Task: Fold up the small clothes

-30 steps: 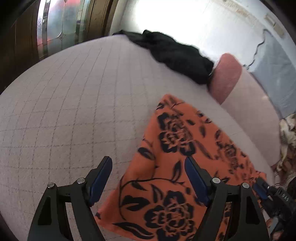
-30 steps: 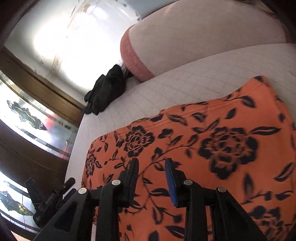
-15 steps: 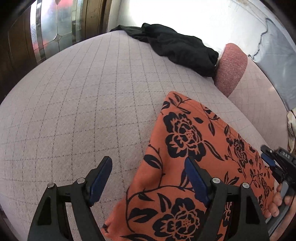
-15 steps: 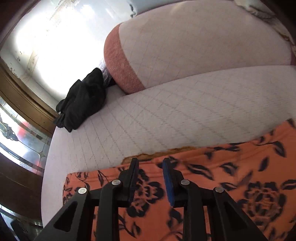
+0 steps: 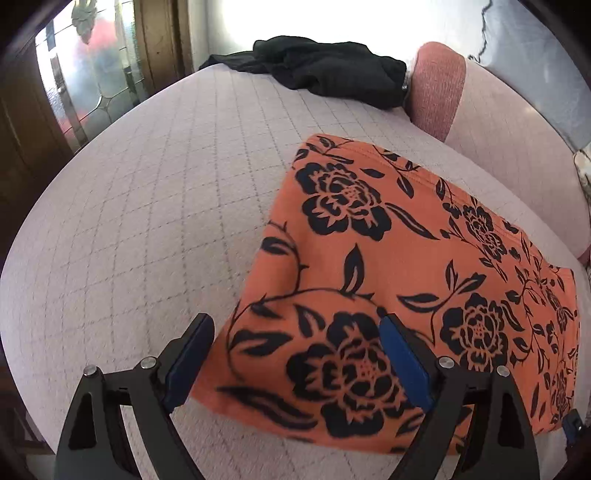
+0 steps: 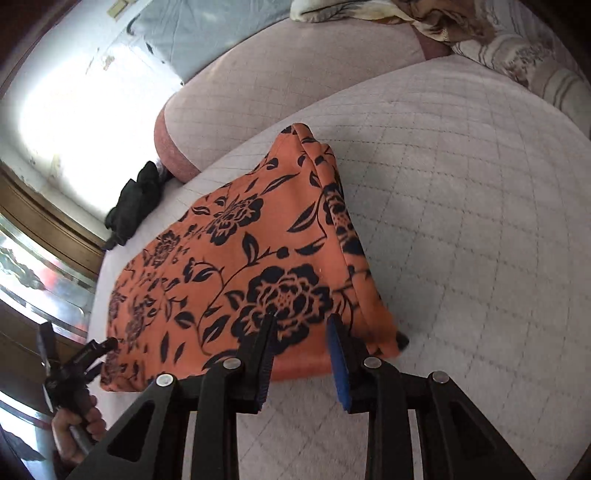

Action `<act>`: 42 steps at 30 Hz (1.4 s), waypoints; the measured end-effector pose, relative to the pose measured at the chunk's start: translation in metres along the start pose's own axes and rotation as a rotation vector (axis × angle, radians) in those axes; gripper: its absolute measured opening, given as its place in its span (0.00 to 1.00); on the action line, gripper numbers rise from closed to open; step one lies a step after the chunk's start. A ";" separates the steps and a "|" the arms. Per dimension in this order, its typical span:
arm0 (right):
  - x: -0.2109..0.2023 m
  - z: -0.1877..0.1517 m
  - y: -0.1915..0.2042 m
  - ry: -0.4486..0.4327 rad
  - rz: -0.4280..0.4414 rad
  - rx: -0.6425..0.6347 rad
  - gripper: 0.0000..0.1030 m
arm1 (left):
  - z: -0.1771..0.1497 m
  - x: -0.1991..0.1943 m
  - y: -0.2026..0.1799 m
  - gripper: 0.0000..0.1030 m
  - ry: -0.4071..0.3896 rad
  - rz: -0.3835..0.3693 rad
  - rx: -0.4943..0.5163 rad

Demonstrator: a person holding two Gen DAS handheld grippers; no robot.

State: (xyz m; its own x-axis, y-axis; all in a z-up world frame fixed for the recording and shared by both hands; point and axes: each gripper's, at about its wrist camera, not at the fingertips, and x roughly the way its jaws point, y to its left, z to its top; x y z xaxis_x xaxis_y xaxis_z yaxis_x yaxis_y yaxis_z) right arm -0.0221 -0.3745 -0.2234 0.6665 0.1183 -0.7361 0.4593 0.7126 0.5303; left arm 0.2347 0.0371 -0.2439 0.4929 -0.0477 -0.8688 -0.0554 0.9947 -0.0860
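orange floral garment (image 5: 388, 266) folded flat on quilted bed (image 5: 147, 221) | black clothes (image 5: 332, 70) heaped beside pillow (image 5: 439, 88)

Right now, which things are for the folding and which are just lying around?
For the folding:
- orange flowered cloth
- left gripper, open, nothing between its fingers
- right gripper, open above the cloth's near edge

Just lying around:
- black garment
- pink bolster pillow
- patterned blanket

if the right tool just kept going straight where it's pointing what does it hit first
Most likely the orange floral garment. The right tool points down at the cloth's near edge, jaws apart with nothing between them. Depth is hard to judge, but nothing else shows in that line, only the quilted bed cover under it.
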 end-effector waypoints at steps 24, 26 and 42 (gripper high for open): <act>0.036 -0.021 -0.054 0.020 0.354 0.544 0.69 | -0.031 0.014 0.034 0.98 -0.021 -0.389 -0.410; 0.045 -0.012 -0.057 0.001 0.372 0.583 0.69 | -0.025 0.023 0.035 0.95 -0.039 -0.464 -0.459; 0.064 0.037 -0.018 -0.132 0.252 0.380 0.22 | -0.016 0.041 0.039 0.17 -0.092 -0.472 -0.551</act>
State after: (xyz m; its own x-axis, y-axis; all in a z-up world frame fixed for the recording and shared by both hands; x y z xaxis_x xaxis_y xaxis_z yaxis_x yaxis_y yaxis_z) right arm 0.0341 -0.4051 -0.2645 0.8423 0.1485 -0.5181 0.4396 0.3669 0.8199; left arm 0.2393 0.0721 -0.2905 0.6421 -0.4278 -0.6361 -0.2358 0.6793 -0.6949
